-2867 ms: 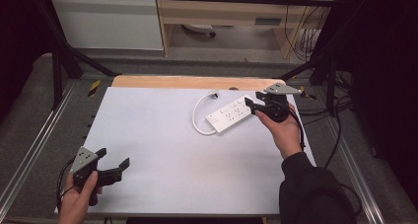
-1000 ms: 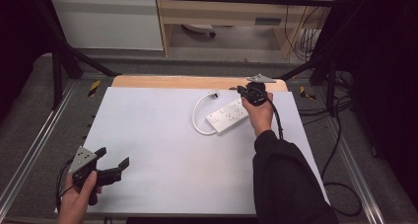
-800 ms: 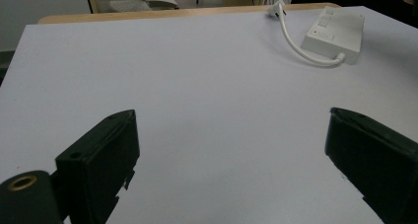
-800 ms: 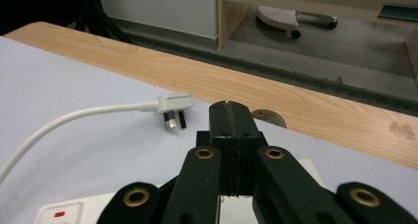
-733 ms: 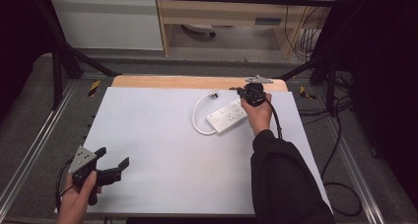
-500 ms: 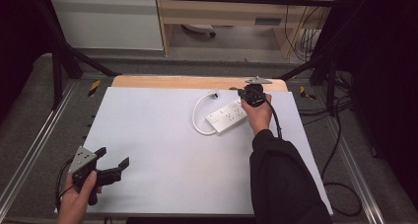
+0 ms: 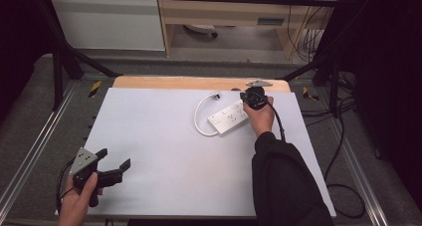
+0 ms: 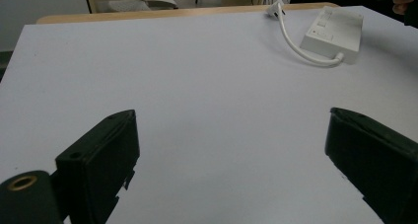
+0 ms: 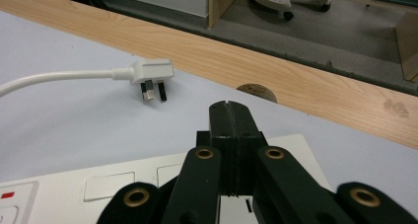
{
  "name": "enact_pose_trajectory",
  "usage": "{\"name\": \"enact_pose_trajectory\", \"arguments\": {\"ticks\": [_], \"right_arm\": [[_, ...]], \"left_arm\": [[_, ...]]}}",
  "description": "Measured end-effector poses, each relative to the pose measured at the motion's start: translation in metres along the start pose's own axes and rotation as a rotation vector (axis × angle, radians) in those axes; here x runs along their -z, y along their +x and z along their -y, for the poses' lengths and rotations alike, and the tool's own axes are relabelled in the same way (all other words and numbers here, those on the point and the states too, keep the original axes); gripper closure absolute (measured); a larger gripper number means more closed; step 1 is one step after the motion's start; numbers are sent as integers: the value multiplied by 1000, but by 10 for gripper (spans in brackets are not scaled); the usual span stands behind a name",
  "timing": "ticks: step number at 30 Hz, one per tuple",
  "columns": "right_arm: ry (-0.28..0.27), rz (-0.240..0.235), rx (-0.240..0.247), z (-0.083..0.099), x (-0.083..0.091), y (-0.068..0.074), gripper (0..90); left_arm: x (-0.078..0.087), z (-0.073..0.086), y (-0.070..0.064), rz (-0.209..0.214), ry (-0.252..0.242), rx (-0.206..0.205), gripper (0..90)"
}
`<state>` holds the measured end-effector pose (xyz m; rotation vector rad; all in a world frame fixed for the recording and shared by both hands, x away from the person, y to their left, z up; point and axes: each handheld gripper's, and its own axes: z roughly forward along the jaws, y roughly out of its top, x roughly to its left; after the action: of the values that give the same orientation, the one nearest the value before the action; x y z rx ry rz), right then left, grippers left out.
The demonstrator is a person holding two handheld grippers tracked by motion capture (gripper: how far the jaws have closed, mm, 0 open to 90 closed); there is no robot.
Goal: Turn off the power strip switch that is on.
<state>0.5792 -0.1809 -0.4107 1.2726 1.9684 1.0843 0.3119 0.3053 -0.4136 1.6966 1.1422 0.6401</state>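
Broadly, the desk [image 7: 164,151] is a wide white sheet with a strip of bare wood along its far edge, and almost all of it lies bare, which leaves room to work around the one object on it. That object, a white power strip [image 7: 229,118], lies flat toward the far right of the desk, angled so that its socket face points up. Its short white cable [image 7: 199,119] loops out from the near-left end and curls back toward the wooden strip, where the plug [image 9: 148,75] rests on its side with the pins showing (unplugged, so the strip looks free to slide if pushed).

The right gripper [image 9: 231,116] is over the far end of the power strip, with its jaws pressed together and nothing between them. In the right gripper view the closed tip sits just above the strip's top face near a socket, apparently so the narrow tip can press or poke rather than grasp; whether it is actually touching I cannot tell.

The left gripper [image 7: 113,167] waits at the near-left corner, well apart from the strip, jaws spread wide and empty, held low over the bare desk.
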Motion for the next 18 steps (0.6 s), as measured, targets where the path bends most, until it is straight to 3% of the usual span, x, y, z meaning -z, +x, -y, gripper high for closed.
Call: {"name": "enact_pose_trajectory", "arguments": {"ticks": [18], "right_arm": [[32, -11, 0, 10, -7, 4, 900]], "left_arm": [[0, 0, 0, 3, 0, -1, 64]]}}
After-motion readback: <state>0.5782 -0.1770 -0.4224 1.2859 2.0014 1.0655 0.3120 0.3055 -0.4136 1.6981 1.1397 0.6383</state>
